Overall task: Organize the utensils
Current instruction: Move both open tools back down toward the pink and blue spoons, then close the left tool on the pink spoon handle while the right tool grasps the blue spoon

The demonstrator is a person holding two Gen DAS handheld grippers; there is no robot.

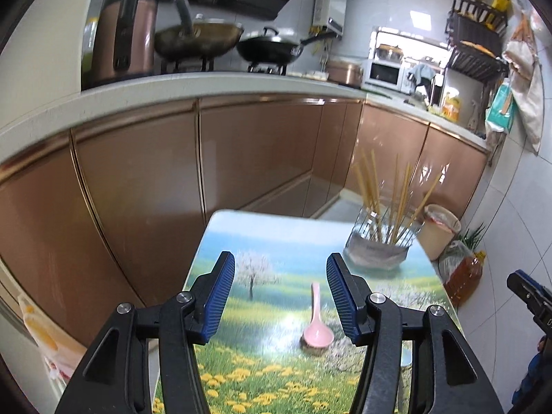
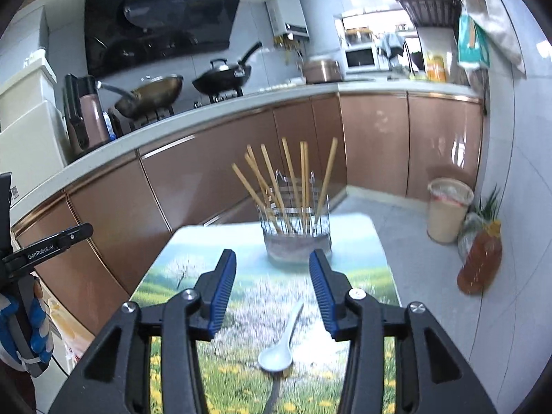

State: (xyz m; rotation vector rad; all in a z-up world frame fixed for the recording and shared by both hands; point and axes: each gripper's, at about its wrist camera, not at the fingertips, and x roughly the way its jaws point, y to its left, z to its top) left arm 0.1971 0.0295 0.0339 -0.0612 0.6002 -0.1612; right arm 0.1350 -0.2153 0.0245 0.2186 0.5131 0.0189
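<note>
A pink spoon (image 1: 315, 324) lies on the small table with a meadow print (image 1: 262, 241), bowl toward me. My left gripper (image 1: 280, 277) is open and empty above it, the spoon between its fingers. A white spoon (image 2: 281, 341) lies on the same table (image 2: 362, 276) in the right wrist view. My right gripper (image 2: 272, 276) is open and empty above it. A clear holder (image 2: 296, 238) with several wooden chopsticks (image 2: 293, 183) stands at the table's far end; it also shows in the left wrist view (image 1: 377, 245).
Brown kitchen cabinets (image 1: 207, 172) with a white counter run behind the table, holding two woks (image 2: 220, 76) and a thermos (image 1: 127, 31). A bin (image 2: 448, 207) and an oil bottle (image 2: 479, 262) stand on the floor at right. The other gripper shows at the left edge of the right wrist view (image 2: 45, 245).
</note>
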